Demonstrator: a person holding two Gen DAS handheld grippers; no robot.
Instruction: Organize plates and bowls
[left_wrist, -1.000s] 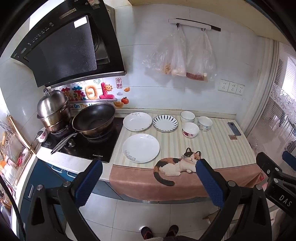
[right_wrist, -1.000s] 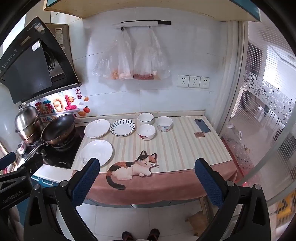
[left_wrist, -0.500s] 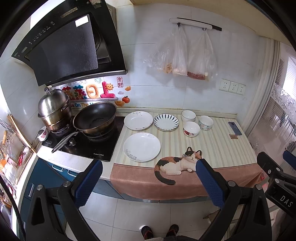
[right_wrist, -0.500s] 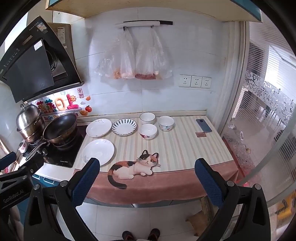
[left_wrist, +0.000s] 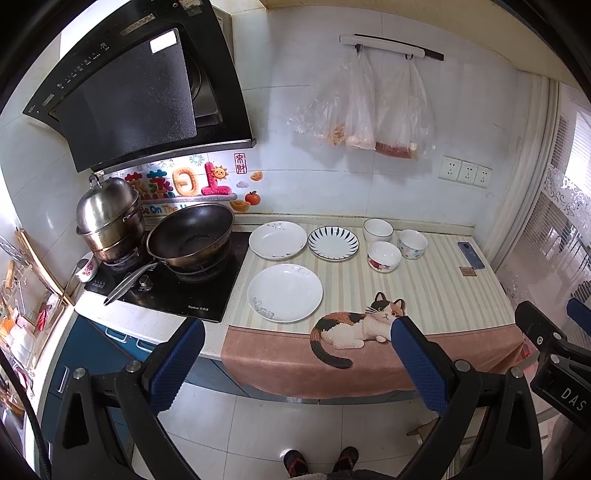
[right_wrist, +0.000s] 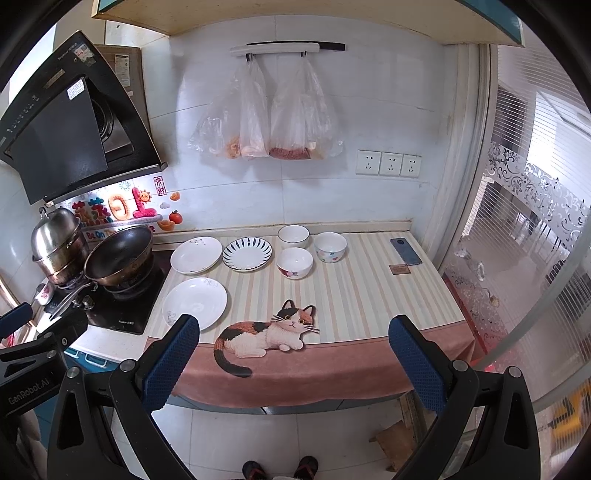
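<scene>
Steamer pot (left_wrist: 109, 218): polished steel, domed lid, stacked tiers, at the far left on the black glass hob (left_wrist: 192, 291).
Wok (left_wrist: 192, 236): dark, round, deep, long metal handle, just right of the steamer pot.
Bench (left_wrist: 436, 291): covered by a cloth in pale cream and beige stripes with a terracotta hem hanging over the front edge; a printed calico cat (left_wrist: 354, 326) lies on the hem line.
Front plate (left_wrist: 284, 292): glossy white, wide and shallow, faint grey motif on the rim; nearest the bench edge, just right of the hob.
Back plate (left_wrist: 277, 240): white, shallow, small dark sprig marks; behind the front plate, apart from it.
Striped plate (left_wrist: 333, 243): white with dark radial strokes around the rim; just beside the back plate, to its right.
Bowls: three, glazed and round, clustered right of the striped plate. Plain white bowl (left_wrist: 377, 229) at the back, red-flowered bowl (left_wrist: 384, 256) in front, pastel-patterned bowl (left_wrist: 413, 243) to the right.
Phone (left_wrist: 471, 254): dark, flat, near the right end of the bench.
Left gripper (left_wrist: 295, 360): black frame, blue textured pads; jaws spread wide and empty, held off the bench front, well short of the front plate.
Right gripper (right_wrist: 293, 360): same build; jaws spread wide and empty, also off the bench front, well apart from every plate and bowl.
</scene>
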